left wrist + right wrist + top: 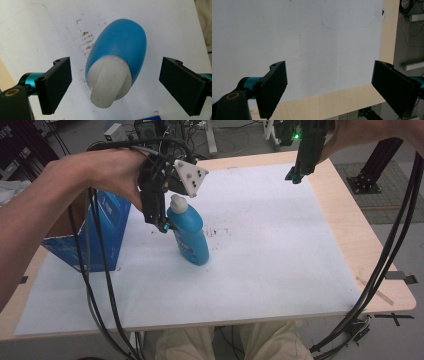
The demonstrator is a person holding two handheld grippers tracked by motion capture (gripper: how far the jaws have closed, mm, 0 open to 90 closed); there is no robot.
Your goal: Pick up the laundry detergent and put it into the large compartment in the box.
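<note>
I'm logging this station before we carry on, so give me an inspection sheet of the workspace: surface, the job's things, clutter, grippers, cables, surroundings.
Surface: pale wooden table under a white sheet; small dark specks on the sheet beside the bottle.
Job's things: upright blue plastic bottle with a white cap; open blue cardboard box at the table's left edge.
Clutter: nothing seen.
Grippers: left gripper open above the bottle, fingers either side of the cap, apart from it; right gripper open, empty, held over the table's far right edge.
Cables: black cables trail from both grippers and hang off the near edge.
Surroundings: grey floor, black frame legs, equipment beyond the table.
</note>
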